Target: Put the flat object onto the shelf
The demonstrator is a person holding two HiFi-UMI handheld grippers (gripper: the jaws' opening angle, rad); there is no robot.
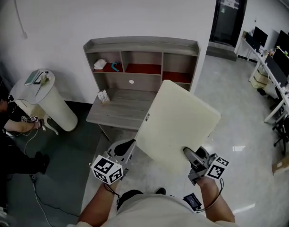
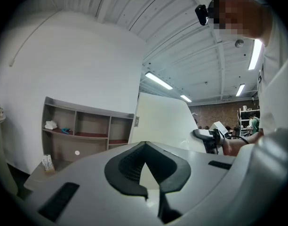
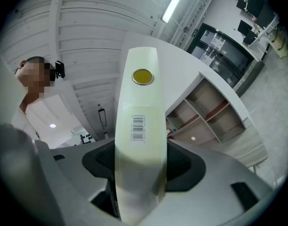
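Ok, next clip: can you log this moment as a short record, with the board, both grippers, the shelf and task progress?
board: cream, flat, tilted, held in the air before the shelf
left gripper: shut on the board's near left edge
right gripper: shut on the board's near right edge
shelf: grey, against the wall, three upper compartments
ledge: a small box stands on it
task: board not yet on the shelf

The left gripper [image 1: 127,148] and right gripper [image 1: 191,154] are built grey with black-lined jaws; black-and-white marker cubes [image 1: 107,169] are mounted, and a pale short-sleeved top [image 1: 158,213] is worn
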